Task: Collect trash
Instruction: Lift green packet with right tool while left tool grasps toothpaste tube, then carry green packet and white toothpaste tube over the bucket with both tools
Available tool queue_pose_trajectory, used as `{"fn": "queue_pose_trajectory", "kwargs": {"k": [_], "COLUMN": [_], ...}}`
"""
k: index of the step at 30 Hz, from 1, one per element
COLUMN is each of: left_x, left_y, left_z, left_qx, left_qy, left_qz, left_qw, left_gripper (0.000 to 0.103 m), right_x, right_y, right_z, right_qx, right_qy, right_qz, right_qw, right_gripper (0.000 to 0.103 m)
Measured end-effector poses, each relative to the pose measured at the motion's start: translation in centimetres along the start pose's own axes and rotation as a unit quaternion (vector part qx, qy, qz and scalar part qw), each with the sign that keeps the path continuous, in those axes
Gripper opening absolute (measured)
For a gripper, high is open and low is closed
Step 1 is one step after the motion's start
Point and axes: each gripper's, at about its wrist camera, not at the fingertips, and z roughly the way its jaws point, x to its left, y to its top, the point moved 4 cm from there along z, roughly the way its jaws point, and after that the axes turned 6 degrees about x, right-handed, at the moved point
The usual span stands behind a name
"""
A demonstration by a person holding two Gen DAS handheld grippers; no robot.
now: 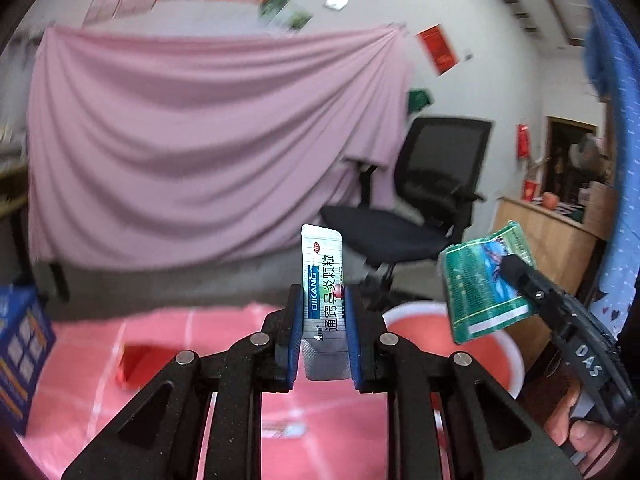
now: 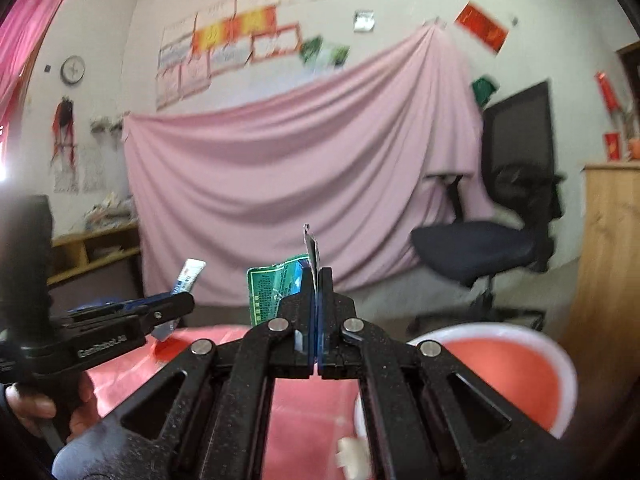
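Pink cloth (image 1: 192,140) drapes the far wall, with 1 black office chair (image 1: 424,200) beside it and a red-covered table (image 1: 160,360) below my grippers. Both views are motion-blurred at the edges.

Held items:
1. My left gripper (image 1: 323,332) pinches 1 silver-white medicine sachet (image 1: 323,280) between its blue pads. The sachet stands upright, its lower half clamped and its printed upper half projecting clear of the fingertips. I judge this end-grip keeps the flat packet from folding and lets it drop free on release.
2. My right gripper (image 2: 317,312) has its jaws pressed together on 1 green foil packet (image 2: 272,292). The packet is pinched at one edge, so most of it hangs out to the left of the jaws. From the left wrist view the same packet (image 1: 486,284) appears flat and slightly crumpled.

Both pieces of trash are off the table, carried in the air. 1 red basin with a white rim (image 2: 520,364) sits below and to the right of the right gripper; I judge it to be the collection bin, which would explain why both loads are raised near it.

Remaining on the table:
- 1 red object (image 1: 134,360), blurred, unidentified.
- 1 small white scrap (image 2: 350,454) near the basin.
- 1 blue box (image 1: 20,352) at the left edge.
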Motion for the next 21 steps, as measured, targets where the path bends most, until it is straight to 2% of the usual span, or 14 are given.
{"fn": "queue_pose_trajectory", "kwargs": {"k": [4, 9, 12, 15, 21], "left_x": [-3.7, -7.7, -9.7, -11.4, -12.7], "left_y": [0.6, 0.8, 0.5, -0.1, -1.4], "left_z": [0.8, 3.8, 5.7, 7.6, 9.6], "left_qx": [-0.023, -0.020, -0.005, 0.020, 0.062], "left_qy": [-0.033, -0.068, -0.084, -0.095, -0.109], "left_qz": [0.031, 0.056, 0.068, 0.076, 0.081], "left_qw": [0.9987, 0.9959, 0.9941, 0.9924, 0.9888], "left_gripper": [0.017, 0.017, 0.017, 0.017, 0.017], "right_x": [-2.2, -5.9, -7.9, -9.9, -12.2], "right_y": [0.9, 0.9, 0.6, -0.4, -2.2], "right_z": [-1.7, -3.0, -3.5, -3.1, -2.0], "right_qx": [-0.037, -0.044, -0.033, -0.002, 0.048], "right_qy": [-0.041, -0.093, -0.112, -0.128, -0.140], "right_qz": [0.008, 0.025, 0.040, 0.051, 0.074], "right_qw": [0.998, 0.994, 0.992, 0.991, 0.986], "right_gripper": [0.023, 0.023, 0.023, 0.023, 0.023]}}
